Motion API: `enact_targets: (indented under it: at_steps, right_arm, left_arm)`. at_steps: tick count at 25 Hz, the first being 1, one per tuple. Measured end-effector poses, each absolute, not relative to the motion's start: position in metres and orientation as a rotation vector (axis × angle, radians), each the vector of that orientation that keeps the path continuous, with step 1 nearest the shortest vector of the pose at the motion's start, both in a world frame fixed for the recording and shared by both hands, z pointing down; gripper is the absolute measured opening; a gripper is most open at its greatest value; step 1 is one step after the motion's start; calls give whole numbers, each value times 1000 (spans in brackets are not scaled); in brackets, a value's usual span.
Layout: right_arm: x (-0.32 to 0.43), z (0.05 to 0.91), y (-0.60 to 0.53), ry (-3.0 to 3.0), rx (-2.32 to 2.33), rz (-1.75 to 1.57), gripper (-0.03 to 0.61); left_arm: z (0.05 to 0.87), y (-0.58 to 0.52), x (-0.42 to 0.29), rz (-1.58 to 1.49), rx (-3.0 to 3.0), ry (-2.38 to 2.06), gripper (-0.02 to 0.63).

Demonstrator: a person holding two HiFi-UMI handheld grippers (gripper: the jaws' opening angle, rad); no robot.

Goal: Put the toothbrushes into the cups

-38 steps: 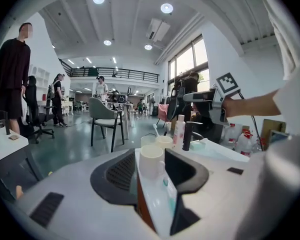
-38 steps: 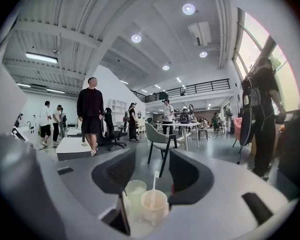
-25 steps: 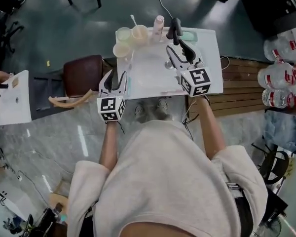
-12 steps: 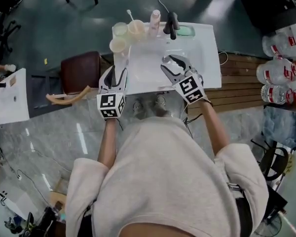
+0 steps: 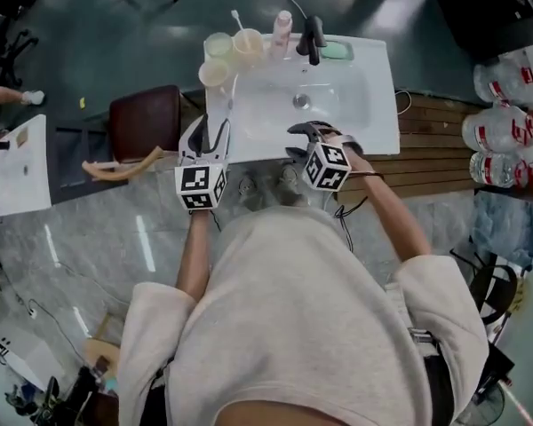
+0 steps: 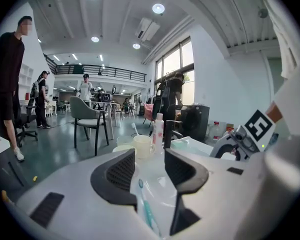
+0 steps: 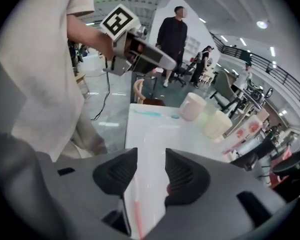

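Cups (image 5: 218, 75) are standing at the white tabletop's (image 5: 373, 105) far left corner, one holding a white toothbrush (image 5: 237, 20). Left gripper (image 5: 209, 131) is hovering at the left edge, jaws spread; its own view is showing a teal toothbrush (image 6: 146, 211) lying flat beneath them, untouched. Right gripper (image 5: 295, 142) is tilting down over the near edge. Its jaws have just been closing but are gripping nothing, and only its view is revealing a pink toothbrush (image 7: 137, 214) lying flat below the gap.
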State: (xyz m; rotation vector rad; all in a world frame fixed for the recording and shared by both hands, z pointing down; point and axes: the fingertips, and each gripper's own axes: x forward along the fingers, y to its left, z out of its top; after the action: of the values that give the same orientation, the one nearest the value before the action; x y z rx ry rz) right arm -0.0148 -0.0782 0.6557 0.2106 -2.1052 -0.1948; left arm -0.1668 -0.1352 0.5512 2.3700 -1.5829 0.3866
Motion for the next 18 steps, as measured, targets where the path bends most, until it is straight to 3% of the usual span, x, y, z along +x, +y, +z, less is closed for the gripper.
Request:
enact_targets:
  at_steps: [18]
  right_arm:
    - [4, 738, -53, -1896, -44, -27, 116]
  left_arm:
    - [552, -128, -181, 378, 2324, -1634, 184]
